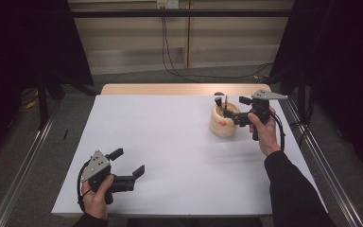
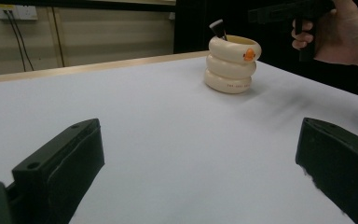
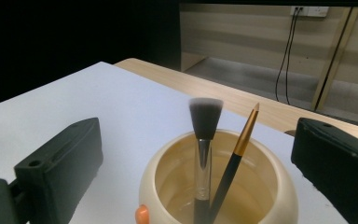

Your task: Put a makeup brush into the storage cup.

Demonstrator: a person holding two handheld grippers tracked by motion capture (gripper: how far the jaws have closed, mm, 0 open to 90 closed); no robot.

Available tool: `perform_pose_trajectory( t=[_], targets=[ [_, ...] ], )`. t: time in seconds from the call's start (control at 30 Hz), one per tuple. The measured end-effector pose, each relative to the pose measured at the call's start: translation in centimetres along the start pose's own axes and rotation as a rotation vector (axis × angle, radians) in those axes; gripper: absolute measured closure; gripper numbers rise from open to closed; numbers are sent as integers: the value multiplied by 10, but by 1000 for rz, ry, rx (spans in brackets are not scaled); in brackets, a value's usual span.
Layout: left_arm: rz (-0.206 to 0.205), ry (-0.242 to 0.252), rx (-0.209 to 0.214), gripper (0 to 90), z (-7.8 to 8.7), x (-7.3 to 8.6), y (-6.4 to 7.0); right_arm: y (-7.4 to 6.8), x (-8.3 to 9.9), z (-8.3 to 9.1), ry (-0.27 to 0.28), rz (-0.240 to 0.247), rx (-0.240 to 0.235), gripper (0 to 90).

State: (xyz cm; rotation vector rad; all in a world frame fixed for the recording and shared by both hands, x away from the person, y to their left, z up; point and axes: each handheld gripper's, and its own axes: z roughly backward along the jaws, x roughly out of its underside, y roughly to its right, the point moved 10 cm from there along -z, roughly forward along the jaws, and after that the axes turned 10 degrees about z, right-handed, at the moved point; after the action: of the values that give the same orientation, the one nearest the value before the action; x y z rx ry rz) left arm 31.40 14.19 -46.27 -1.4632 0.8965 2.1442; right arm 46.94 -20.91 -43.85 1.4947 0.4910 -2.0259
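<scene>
A cream ring-shaped holder with an orange spot stands at the table's far right. In it lean a makeup brush with dark bristles and a thin black-and-gold brush. My right gripper hovers just above and to the right of the holder, open, with one jaw on each side of the two brushes and touching neither. My left gripper is open near the front left of the table, with nothing between its jaws. From the left gripper view the holder stands far off, the right hand beside it.
The white table top has a bare wooden strip along its far edge. Metal frame rails run along both sides. Cables hang from a wall socket behind the table.
</scene>
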Motion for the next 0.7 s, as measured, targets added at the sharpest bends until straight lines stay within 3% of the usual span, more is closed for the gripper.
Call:
perform_pose_trajectory(
  t=[0.1, 0.33, 0.5, 0.7],
  targets=[
    [-1, -1, -5, 9, 1, 0, 0, -2, 1, -1, -11, 10, -2, 32],
    [-1, 2, -16, 11, 3, 0, -3, -7, 5, 1, -12, 65, 61, 33],
    [-2, 1, -15, 10, 3, 0, -1, -7, 6, 10, 9, 50, 106, 7],
    [-1, 0, -14, 10, 3, 0, -1, -12, 7, 21, 41, 45, 126, 3]
  ],
)
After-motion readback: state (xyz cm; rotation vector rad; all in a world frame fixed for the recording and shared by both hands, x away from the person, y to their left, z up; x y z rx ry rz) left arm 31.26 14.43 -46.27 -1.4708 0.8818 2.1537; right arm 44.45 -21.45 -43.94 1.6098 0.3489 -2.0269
